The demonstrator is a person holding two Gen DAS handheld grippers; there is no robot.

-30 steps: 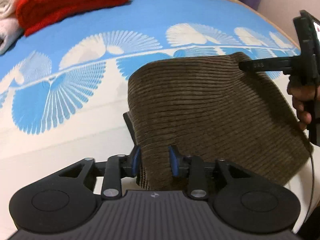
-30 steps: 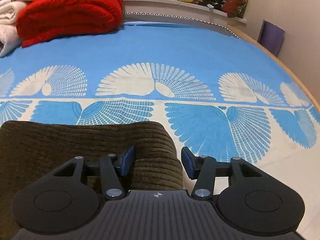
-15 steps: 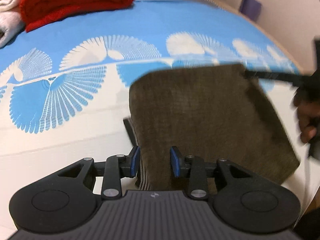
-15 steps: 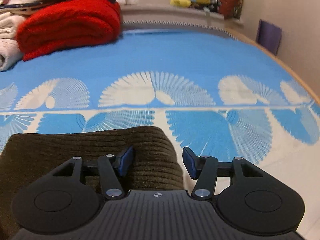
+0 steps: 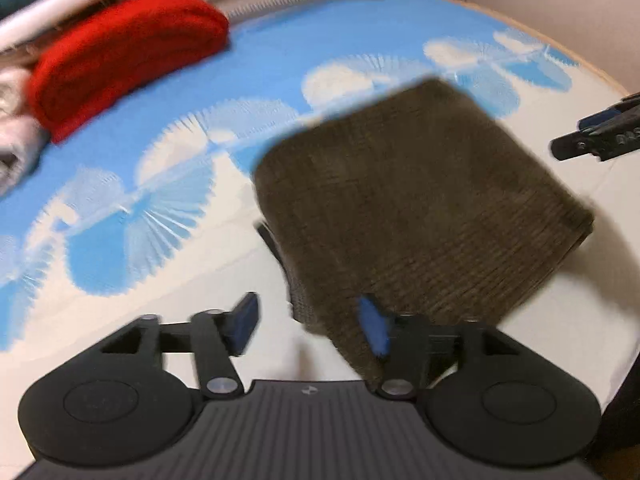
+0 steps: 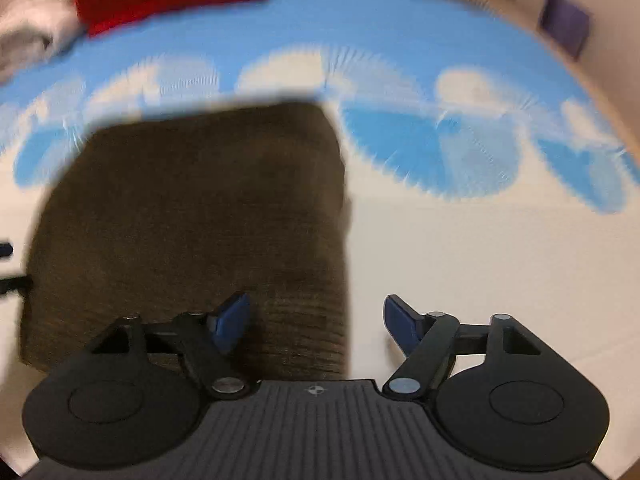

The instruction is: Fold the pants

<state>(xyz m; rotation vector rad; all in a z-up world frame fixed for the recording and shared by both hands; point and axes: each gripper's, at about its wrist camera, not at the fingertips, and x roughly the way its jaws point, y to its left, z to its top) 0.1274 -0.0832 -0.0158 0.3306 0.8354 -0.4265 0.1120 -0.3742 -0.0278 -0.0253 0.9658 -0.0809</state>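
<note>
The brown corduroy pants (image 5: 420,208) lie folded into a thick square on the blue and white bedspread (image 5: 280,40). My left gripper (image 5: 308,326) is open above the pants' near left corner, holding nothing. My right gripper (image 6: 316,322) is open above the pants' (image 6: 192,216) near right edge, holding nothing. The right gripper's tip also shows at the right edge of the left wrist view (image 5: 596,136), apart from the pants. Both views are motion-blurred.
A folded red blanket (image 5: 120,52) and pale folded linen (image 5: 16,140) lie at the far left of the bed. A purple object (image 6: 564,26) stands by the wall at the far right. The bed's edge curves along the right.
Both grippers have opened wider and let go of the pants, then pulled back and up. The folded pants now lie flat on the bed.
</note>
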